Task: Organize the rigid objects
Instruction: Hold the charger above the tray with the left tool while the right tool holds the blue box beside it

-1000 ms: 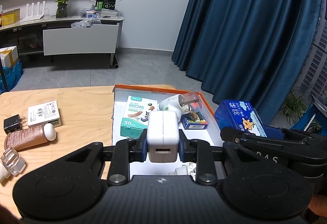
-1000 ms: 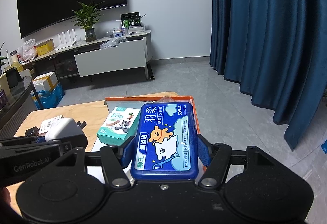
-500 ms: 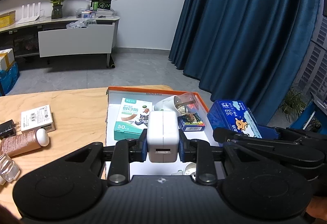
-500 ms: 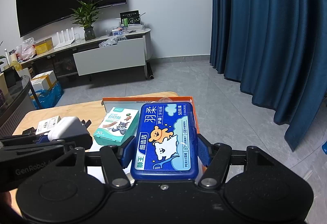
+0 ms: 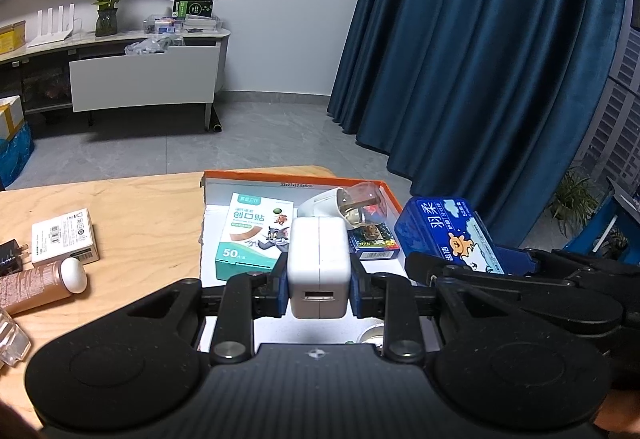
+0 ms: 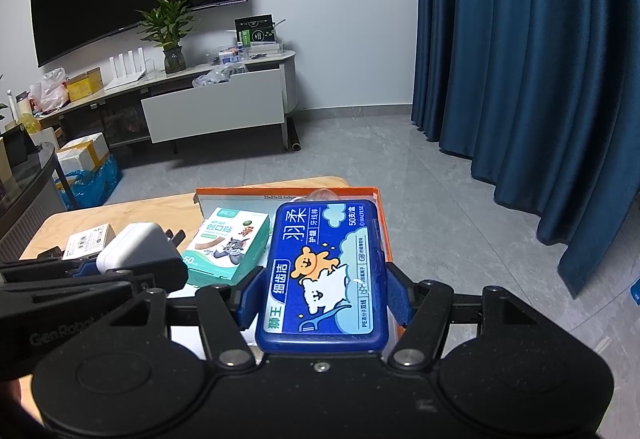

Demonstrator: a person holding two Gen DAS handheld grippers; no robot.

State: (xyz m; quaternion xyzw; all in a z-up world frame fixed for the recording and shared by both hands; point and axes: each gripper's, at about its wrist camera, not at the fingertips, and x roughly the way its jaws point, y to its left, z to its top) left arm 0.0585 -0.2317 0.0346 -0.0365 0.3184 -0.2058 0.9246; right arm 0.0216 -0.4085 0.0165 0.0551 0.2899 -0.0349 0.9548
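Over the orange box (image 5: 384,186) (three items already inside), my left fingers (image 5: 319,285) pinch a white charger (image 5: 318,259), my right fingers (image 6: 322,301) a blue case (image 6: 326,275); several items remain on the desk (image 5: 140,215).

Smooth white plastic charger (image 5: 318,263), faintly glossy. Glossy blue plastic case (image 6: 326,275) with printed label. Matt black plastic grippers, blue pads (image 6: 398,301). Pale wood-grain table (image 5: 148,215). Orange-rimmed cardboard tray (image 5: 276,177); at its 10 o'clock, a paper carton (image 5: 254,235).

Inside the orange-rimmed box (image 5: 208,199), bare white floor lay open at the near end. The far end was crowded by a teal plaster box (image 5: 252,235), a small card pack (image 5: 374,239) and a white plug (image 5: 320,203).
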